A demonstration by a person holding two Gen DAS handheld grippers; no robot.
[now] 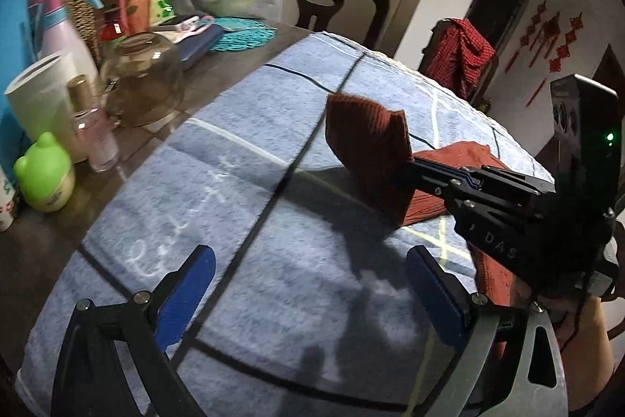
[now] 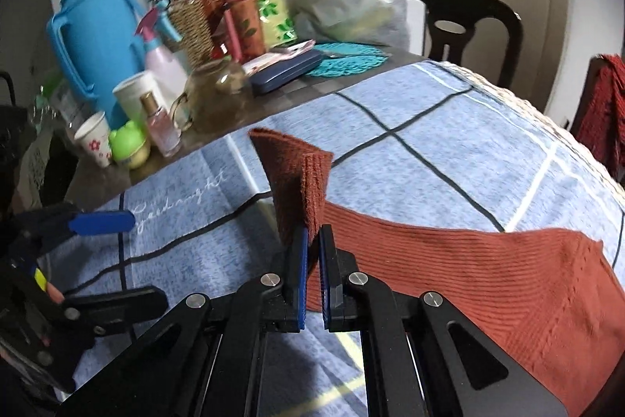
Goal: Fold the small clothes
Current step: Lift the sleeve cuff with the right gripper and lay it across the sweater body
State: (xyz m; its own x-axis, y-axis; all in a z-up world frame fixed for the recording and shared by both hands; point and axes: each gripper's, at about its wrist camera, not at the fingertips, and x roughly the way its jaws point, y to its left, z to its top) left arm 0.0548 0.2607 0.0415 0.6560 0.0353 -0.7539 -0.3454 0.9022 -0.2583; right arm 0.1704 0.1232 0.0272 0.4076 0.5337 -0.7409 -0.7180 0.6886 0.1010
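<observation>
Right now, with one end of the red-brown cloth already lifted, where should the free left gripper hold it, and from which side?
Judging by its pose, take the far flat end of the red-brown cloth, at its edge. The right gripper is shut on the lifted end, so the rest lies stretched on the blue towel. The open left gripper should come low, from the towel side, with one finger sliding under the edge.

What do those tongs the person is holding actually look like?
Both are black linkage frames with silver pivot bolts and flat blue pads on the fingers. The left tongs have a pale grey plate on one side. The right tongs bear white lettering "DAS" on the body, with a black box behind showing a green light.
</observation>
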